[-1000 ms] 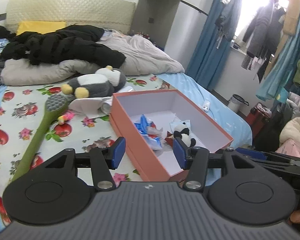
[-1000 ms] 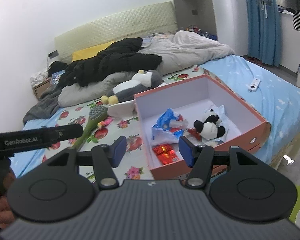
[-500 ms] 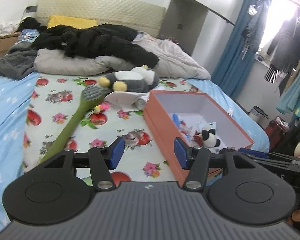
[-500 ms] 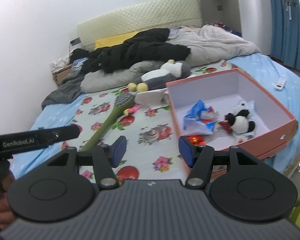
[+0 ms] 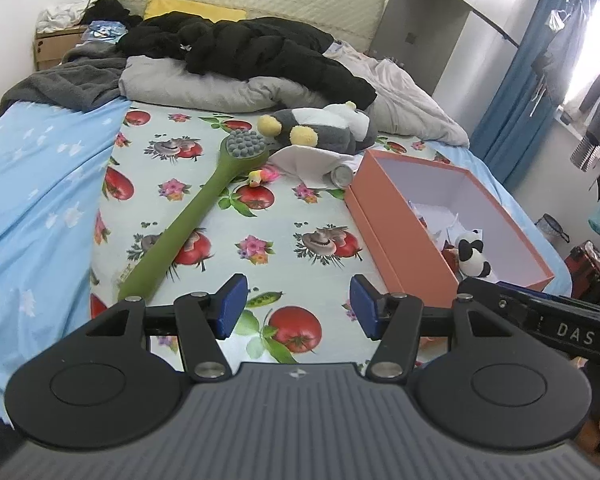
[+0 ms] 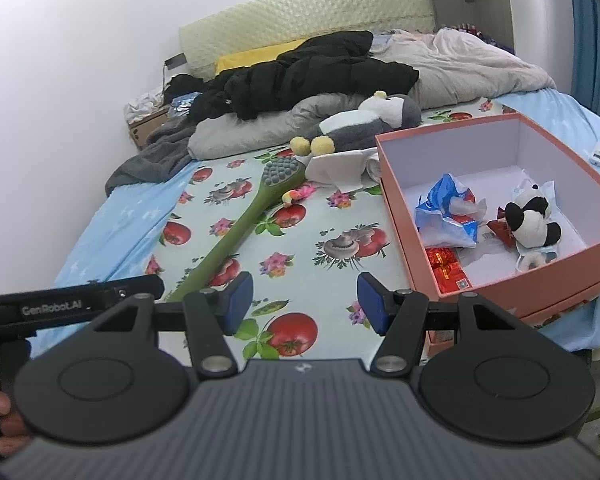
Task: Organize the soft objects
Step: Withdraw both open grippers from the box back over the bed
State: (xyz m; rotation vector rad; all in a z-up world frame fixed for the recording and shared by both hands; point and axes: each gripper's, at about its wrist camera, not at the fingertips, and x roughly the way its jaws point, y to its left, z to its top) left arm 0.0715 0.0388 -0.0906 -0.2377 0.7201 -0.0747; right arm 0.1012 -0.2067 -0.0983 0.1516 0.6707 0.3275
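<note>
At the bottom of each wrist view, the left gripper (image 5: 296, 306) and the right gripper (image 6: 305, 303) both stand spread with nothing between the pads, low over the fruit-print sheet (image 5: 260, 240). At right, the orange box (image 6: 500, 280) already holds 1 small panda plush (image 6: 532, 220) among wrappers, so the sorting looks partly done. Further up the frame, the green long-handled brush (image 5: 188, 232), a white cloth (image 5: 308, 160) and, beyond it, the grey penguin plush (image 5: 320, 130) lie outside the box, still to be gathered. Against a second ago, both views have swung from the box toward the open sheet at left.
</note>
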